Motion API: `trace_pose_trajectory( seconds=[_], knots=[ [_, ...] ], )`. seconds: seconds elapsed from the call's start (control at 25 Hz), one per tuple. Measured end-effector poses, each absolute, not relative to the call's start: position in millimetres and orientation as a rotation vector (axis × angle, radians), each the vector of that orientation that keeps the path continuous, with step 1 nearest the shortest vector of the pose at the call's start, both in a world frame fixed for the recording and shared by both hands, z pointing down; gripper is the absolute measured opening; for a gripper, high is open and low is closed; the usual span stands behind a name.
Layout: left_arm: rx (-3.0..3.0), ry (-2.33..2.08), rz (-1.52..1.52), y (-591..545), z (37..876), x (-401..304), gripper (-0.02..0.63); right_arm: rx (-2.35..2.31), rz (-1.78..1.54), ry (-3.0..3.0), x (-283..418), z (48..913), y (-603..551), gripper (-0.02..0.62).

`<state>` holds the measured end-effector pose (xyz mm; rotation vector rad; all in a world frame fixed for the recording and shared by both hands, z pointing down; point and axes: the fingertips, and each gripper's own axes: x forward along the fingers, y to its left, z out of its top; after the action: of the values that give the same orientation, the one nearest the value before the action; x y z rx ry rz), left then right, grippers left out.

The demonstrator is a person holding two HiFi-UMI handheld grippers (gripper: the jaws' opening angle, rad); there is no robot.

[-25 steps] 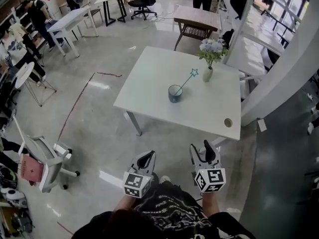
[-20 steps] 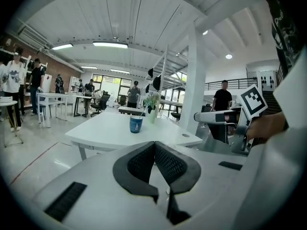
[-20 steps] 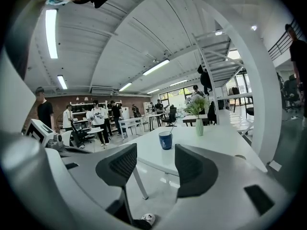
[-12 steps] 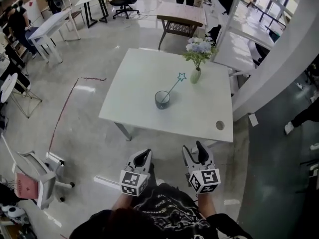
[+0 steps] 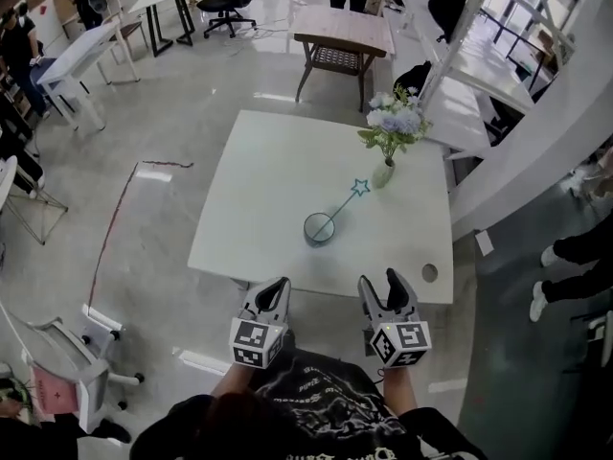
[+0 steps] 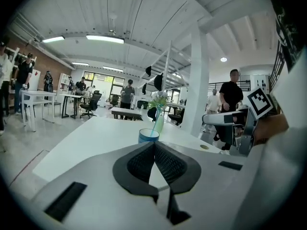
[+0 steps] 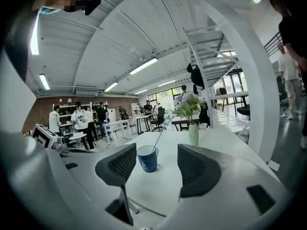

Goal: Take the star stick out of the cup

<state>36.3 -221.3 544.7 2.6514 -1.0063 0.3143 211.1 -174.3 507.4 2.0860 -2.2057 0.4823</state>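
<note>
A dark blue cup (image 5: 319,228) stands near the middle of the white table (image 5: 249,199). A thin teal star stick (image 5: 344,204) leans out of it toward the far right, its star (image 5: 360,187) close to the flower vase (image 5: 385,172). Both grippers hover at the table's near edge, well short of the cup. My left gripper (image 5: 271,288) is shut with its pads touching (image 6: 154,147) and nothing held; the cup (image 6: 148,135) shows just beyond it. My right gripper (image 5: 382,284) is open (image 7: 156,153), and the cup (image 7: 147,158) and stick (image 7: 158,139) show in its gap, farther off.
A pale green vase with blue-white flowers (image 5: 393,123) stands at the table's far right. A round cable hole (image 5: 429,273) sits near the front right corner. Behind the table are a wooden table (image 5: 343,32), desks, chairs and people; a white stair structure (image 5: 498,56) rises at right.
The table has come nearer in the head view, and both grippers now reach its near edge. Cup and stick have not moved on the table.
</note>
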Motion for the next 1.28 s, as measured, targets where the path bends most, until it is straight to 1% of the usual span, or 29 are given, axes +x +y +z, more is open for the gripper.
trace_pose_trajectory(
  seconds=[0.28, 0.52, 1.0, 1.28],
  knots=[
    [2.727, -0.894, 0.318, -296.6, 544.9, 39.9, 0.020, 2.176, 0.530, -2.171, 208.5, 511.3, -245.9, 0.264],
    [2.714, -0.853, 0.331, -334.8, 556.2, 37.6, 0.020, 2.188, 0.594, -2.158, 209.9, 528.8, -294.5, 0.264],
    [2.654, -0.948, 0.319, -360.2, 558.0, 35.8, 0.020, 2.107, 0.726, -2.239, 216.6, 539.4, -354.5, 0.264],
    [2.623, -1.030, 0.319, -363.7, 554.3, 31.7, 0.020, 2.012, 0.758, -2.265, 213.7, 551.2, -380.2, 0.249]
  ],
)
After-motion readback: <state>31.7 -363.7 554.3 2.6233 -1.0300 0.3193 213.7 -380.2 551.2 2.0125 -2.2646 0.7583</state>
